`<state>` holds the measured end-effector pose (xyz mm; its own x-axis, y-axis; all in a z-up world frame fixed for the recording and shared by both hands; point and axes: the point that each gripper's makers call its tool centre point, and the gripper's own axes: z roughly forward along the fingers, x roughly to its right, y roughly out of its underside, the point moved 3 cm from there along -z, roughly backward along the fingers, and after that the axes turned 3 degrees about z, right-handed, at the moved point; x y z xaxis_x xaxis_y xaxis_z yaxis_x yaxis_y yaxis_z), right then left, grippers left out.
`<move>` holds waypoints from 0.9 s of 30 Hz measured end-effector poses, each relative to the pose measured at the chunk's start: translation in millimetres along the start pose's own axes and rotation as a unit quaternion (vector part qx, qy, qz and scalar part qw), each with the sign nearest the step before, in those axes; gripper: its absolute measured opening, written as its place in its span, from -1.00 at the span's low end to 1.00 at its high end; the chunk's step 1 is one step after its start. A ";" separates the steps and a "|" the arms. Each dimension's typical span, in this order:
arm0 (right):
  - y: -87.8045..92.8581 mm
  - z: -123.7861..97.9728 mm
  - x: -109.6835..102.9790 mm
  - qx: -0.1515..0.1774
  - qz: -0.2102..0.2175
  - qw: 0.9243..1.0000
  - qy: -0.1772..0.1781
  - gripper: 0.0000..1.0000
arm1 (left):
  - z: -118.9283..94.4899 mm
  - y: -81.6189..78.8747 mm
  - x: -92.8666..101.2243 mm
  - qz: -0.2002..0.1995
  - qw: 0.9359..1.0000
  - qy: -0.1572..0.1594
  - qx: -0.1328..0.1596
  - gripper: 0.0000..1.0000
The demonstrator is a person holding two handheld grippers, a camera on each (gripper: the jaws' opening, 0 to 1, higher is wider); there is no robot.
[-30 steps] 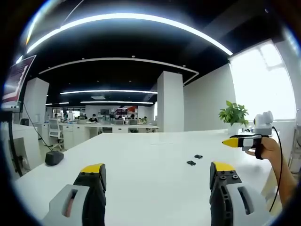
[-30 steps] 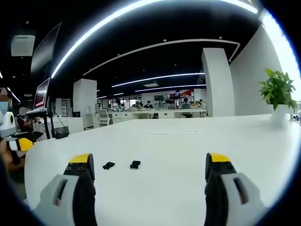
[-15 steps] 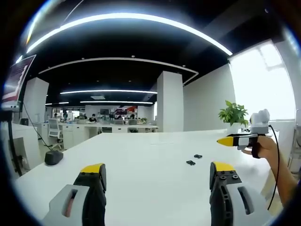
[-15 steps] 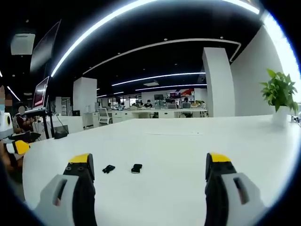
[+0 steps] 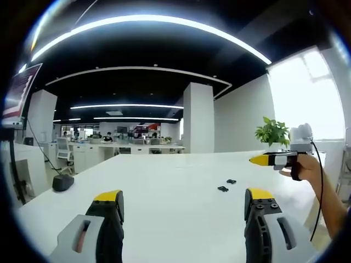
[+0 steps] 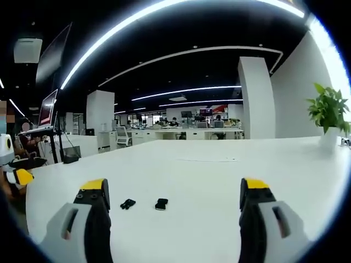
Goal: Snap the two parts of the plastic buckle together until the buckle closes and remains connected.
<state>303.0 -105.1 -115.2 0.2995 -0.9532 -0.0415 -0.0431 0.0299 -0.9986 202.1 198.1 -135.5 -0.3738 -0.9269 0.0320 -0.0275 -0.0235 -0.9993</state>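
Lying apart on a white table (image 6: 219,181) — two small black buckle halves (image 6: 144,204), close together but unjoined, ahead of the right gripper (image 6: 174,200), jaws wide apart. Hovering above the same table, left gripper (image 5: 184,205) — jaws likewise spread, holding nothing, buckle halves farther off to its right.

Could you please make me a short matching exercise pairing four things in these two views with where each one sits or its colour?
Things:
1. buckle parts
2. potted plant
3. dark mouse-like object
4. jaw tips

Descriptions:
A. yellow
B. lying apart on the white table
C. green leaves, white pot
D. near the table's left edge, left gripper view

Pairs: 1-B, 2-C, 3-D, 4-A
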 end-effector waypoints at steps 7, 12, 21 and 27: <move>0.9 6.6 -1.5 -0.009 0.000 1.000 -0.002 0.99 | -0.3 0.3 -0.9 0.000 1.000 0.000 0.000 0.85; 0.7 11.2 -1.4 -0.011 0.009 1.000 -0.002 0.98 | -0.1 0.5 -2.3 -0.001 1.000 -0.001 0.000 0.85; 2.1 26.4 3.8 -0.033 0.013 0.999 0.003 0.93 | -0.1 1.0 -3.8 -0.002 1.000 -0.002 -0.001 0.85; 2.1 34.4 2.8 -0.044 0.004 0.999 0.005 0.93 | -0.4 0.8 -5.0 -0.002 1.000 -0.003 0.000 0.85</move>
<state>336.5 -97.4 -118.4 0.2894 -0.9559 -0.0491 -0.1300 0.0116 -0.9915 203.6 202.8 -136.4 -0.3690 -0.9288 0.0359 -0.0296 -0.0269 -0.9992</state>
